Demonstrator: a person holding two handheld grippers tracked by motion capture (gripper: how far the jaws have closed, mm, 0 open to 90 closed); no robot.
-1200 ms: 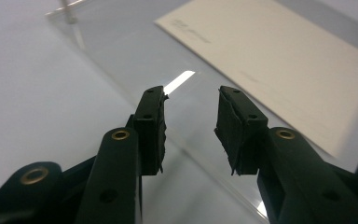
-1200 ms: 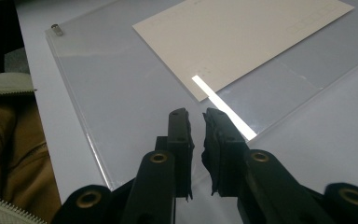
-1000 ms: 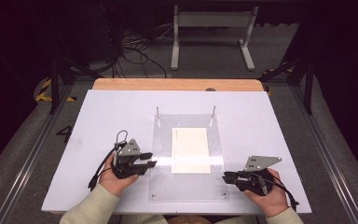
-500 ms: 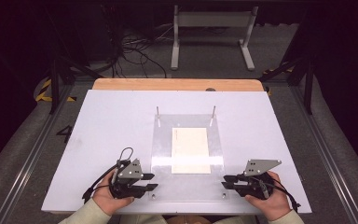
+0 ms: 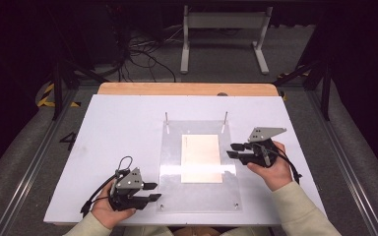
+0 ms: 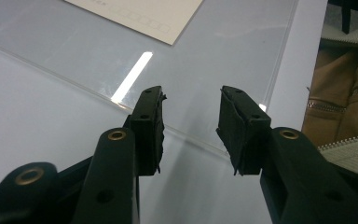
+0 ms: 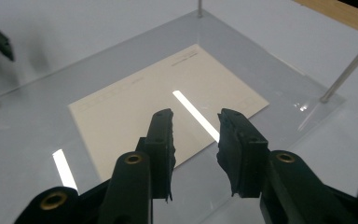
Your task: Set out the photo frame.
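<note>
While both hand-held grippers, left (image 5: 151, 191) and right (image 5: 232, 150), gape empty, the right just widening, glare streaks the card (image 5: 201, 158).

Right tool (image 7: 193, 135): jaws apart, just been opening, nothing between
Card (image 7: 168, 105): cream, flat under clear plate (image 7: 37, 126)
Pin (image 7: 345, 74): upright, far right
Bench (image 7: 279, 28): white

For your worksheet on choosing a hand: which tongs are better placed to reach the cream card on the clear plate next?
Probably the right tongs: open, empty, pointing at the card from beside it. The left tongs sit at the plate's near corner.
</note>
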